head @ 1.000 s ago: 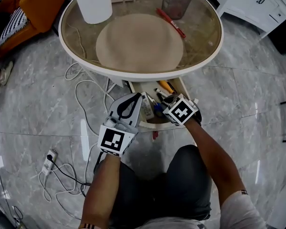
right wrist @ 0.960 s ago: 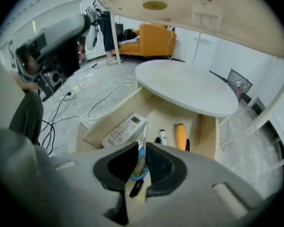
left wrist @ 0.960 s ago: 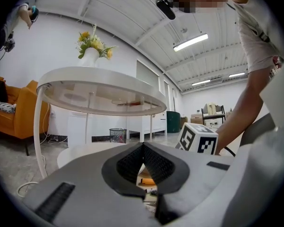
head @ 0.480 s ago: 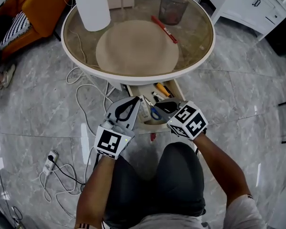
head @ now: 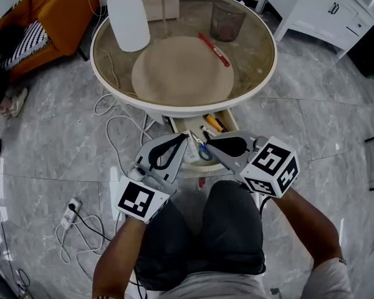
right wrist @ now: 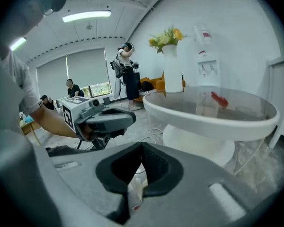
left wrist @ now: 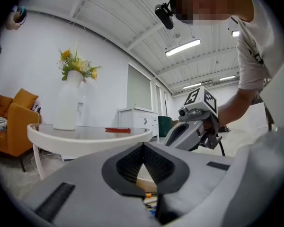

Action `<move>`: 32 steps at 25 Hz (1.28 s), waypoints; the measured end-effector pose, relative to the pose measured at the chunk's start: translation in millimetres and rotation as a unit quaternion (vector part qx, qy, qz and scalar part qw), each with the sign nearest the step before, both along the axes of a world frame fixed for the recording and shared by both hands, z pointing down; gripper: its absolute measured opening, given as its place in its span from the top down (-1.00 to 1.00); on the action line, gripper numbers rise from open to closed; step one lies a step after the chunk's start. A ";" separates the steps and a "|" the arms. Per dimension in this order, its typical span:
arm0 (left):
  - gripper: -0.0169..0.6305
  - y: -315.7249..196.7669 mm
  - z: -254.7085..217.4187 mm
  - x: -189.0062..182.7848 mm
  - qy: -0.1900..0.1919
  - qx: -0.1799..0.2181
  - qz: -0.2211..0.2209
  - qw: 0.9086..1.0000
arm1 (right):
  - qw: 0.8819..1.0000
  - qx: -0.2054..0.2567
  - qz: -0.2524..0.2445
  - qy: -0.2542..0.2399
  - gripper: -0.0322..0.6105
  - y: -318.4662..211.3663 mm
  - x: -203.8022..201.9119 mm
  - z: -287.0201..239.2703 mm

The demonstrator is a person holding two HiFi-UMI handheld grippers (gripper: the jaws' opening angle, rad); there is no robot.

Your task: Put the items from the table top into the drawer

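Observation:
A red marker lies on the round glass table, at its far right; it also shows as the marker and the marker. Under the table's near edge the drawer stands pulled out, with pens, a blue item and a small white bottle inside. My left gripper and right gripper hover side by side above the drawer's front. Both are shut and hold nothing. In the gripper views the left gripper and right gripper show their tips meeting.
A tall white vase with flowers stands at the table's far left. A dark mesh basket shows at the table's far edge. Cables and a power strip lie on the floor at left. An orange sofa and white cabinet flank the table.
The right gripper has lifted up out of the drawer and drawn back toward me. The left gripper has risen too, by less. The marker has stayed where it was on the table.

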State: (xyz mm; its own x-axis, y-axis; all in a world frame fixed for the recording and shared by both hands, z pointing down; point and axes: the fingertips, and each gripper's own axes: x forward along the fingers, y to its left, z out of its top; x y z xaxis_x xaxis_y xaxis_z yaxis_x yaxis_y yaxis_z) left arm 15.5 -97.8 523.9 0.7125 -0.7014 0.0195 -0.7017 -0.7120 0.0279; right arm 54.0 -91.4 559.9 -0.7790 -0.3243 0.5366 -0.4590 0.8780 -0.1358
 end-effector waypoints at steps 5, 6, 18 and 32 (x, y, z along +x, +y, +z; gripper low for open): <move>0.95 -3.9 -41.1 -6.6 0.005 0.016 -0.004 1.000 | 1.000 0.012 -0.003 -0.017 0.90 -4.0 -2.8 -49.9; 0.95 -5.6 -49.9 -6.3 0.007 0.022 -0.003 1.000 | 1.000 0.012 -0.002 -0.020 0.90 -6.3 -2.8 -58.7; 0.95 -43.3 -106.2 1.7 0.018 0.041 0.004 0.999 | 0.998 0.044 0.052 -0.005 0.89 -79.2 12.2 -123.6; 0.95 -66.3 -114.4 -0.7 0.025 0.032 -0.015 0.999 | 0.986 0.026 0.118 0.113 0.79 -204.6 32.8 -92.4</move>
